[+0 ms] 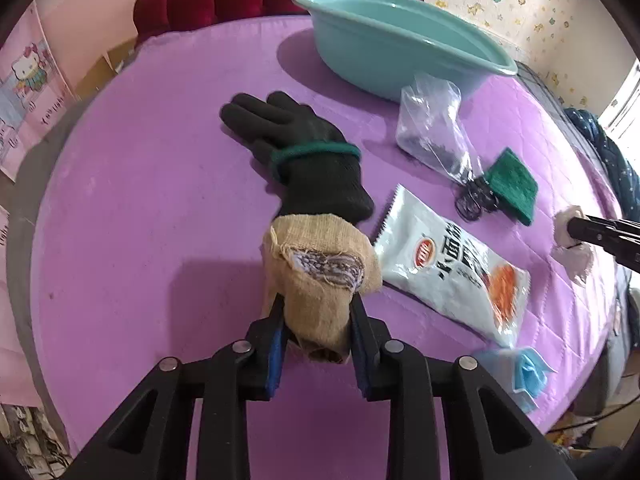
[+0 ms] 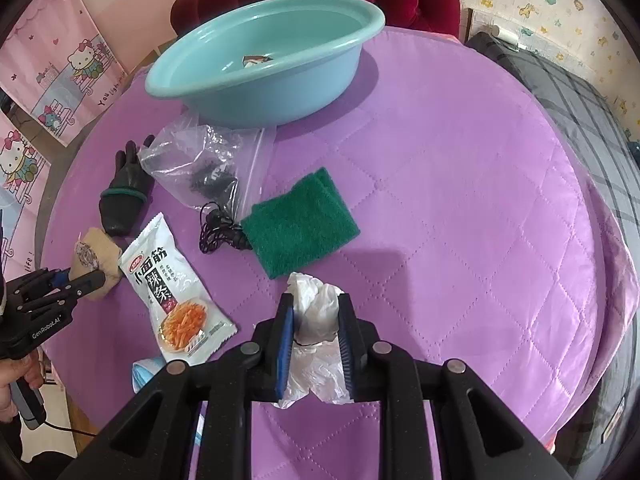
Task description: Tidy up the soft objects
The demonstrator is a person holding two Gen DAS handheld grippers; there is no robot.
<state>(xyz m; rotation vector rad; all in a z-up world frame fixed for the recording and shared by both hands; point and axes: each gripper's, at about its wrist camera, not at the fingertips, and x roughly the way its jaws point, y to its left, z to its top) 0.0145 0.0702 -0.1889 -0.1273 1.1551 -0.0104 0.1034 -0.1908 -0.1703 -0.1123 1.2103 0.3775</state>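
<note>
Left gripper point(image 1: 318, 300): clamped on a beige burlap pouch point(image 1: 320, 268), its frayed top showing grey-striped cloth inside.
Right gripper point(image 2: 318, 308): clamped on a crumpled white plastic bag point(image 2: 316, 312), which trailed down onto the quilt below the fingers.
Black glove point(image 1: 296, 148): lay flat just beyond the pouch, cuff toward the left gripper, green band across the wrist.
Snack packet point(image 2: 174, 292): white, with an orange picture, lay between the two grippers, just beside the pouch.
Green scouring pad point(image 2: 300, 220): lay ahead of the right gripper, touching a coil of black cord point(image 2: 218, 230).
Clear zip bag point(image 2: 204, 164): crumpled, dark contents inside, between the glove and the pad, near the basin.
Teal basin point(image 2: 280, 92): stood at the far side of the purple quilt point(image 2: 460, 200), with a small scrap inside.
Blue cloth point(image 1: 528, 376): lay at the near edge, beside the packet.
</note>
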